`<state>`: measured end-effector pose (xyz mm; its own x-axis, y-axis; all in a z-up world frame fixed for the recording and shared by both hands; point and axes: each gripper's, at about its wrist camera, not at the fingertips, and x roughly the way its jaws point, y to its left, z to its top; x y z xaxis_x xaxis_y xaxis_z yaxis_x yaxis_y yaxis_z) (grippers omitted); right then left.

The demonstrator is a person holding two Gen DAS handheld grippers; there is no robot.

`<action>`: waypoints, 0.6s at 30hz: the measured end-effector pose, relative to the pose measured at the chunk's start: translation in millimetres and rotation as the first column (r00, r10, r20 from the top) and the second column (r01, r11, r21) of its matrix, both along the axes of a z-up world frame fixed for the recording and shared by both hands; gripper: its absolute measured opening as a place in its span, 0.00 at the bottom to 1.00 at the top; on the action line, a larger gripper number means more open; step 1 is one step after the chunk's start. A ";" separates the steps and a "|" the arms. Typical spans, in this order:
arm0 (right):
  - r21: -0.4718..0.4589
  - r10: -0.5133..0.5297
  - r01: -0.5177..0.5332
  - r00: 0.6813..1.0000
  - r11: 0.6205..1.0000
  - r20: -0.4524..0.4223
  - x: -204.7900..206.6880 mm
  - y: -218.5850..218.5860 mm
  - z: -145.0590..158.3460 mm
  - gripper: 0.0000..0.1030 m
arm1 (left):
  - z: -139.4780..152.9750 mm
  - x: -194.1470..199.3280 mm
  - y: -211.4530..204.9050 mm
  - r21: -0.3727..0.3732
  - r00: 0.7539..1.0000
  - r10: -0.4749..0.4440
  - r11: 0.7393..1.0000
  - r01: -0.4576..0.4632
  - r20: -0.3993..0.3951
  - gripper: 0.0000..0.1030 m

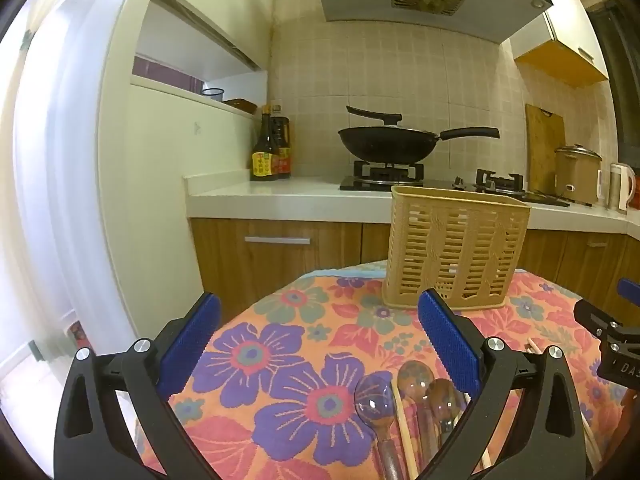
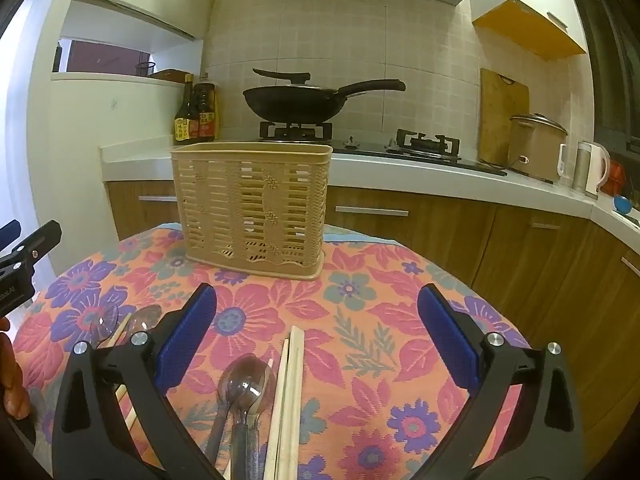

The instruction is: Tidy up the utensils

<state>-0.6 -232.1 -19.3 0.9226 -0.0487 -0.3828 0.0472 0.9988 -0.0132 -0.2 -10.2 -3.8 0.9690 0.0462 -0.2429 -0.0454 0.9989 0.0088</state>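
A beige slotted utensil basket (image 1: pixel 454 252) (image 2: pixel 252 206) stands upright at the far side of a round table with a floral cloth (image 1: pixel 288 364) (image 2: pixel 360 320). In the left wrist view, three spoons (image 1: pixel 412 392) and a chopstick (image 1: pixel 406 432) lie near the right finger of my left gripper (image 1: pixel 320 348), which is open and holds nothing. In the right wrist view, stacked metal spoons (image 2: pixel 246 384) and a pair of chopsticks (image 2: pixel 290 392) lie between the fingers of my right gripper (image 2: pixel 318 340), also open, above them.
Behind the table runs a kitchen counter (image 1: pixel 280 196) with a wok (image 1: pixel 384 142) on a gas hob, sauce bottles (image 1: pixel 270 148), a rice cooker (image 2: pixel 536 144) and a kettle (image 2: pixel 592 168). Wooden cabinets (image 2: pixel 440 228) stand below. A white wall (image 1: pixel 120 200) is at left.
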 end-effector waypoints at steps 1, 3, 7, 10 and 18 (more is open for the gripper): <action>0.002 0.000 0.000 1.000 1.000 -0.001 0.0 0.0 0.1 0.93 | 1.0 -0.8 -0.2 0.000 1.000 0.001 1.000 -0.001 0.002 0.93; 0.007 0.003 -0.003 1.000 1.000 -0.005 1.0 -2.0 1.6 0.93 | 2.2 -2.0 0.0 -0.001 1.000 0.002 1.000 -0.002 0.005 0.93; 0.006 0.005 -0.005 1.000 1.000 -0.002 0.5 -2.0 2.5 0.93 | 2.9 -3.2 0.3 -0.003 1.000 0.002 1.000 -0.002 0.009 0.93; 0.005 0.006 -0.006 1.000 1.000 0.000 0.3 -1.7 3.1 0.93 | 3.9 -4.4 0.1 -0.004 1.000 0.002 1.000 -0.002 0.013 0.93; 0.006 0.006 -0.006 1.000 1.000 -0.001 0.1 -1.7 3.4 0.93 | 6.2 -3.8 1.0 -0.006 1.000 0.003 1.000 -0.003 0.015 0.93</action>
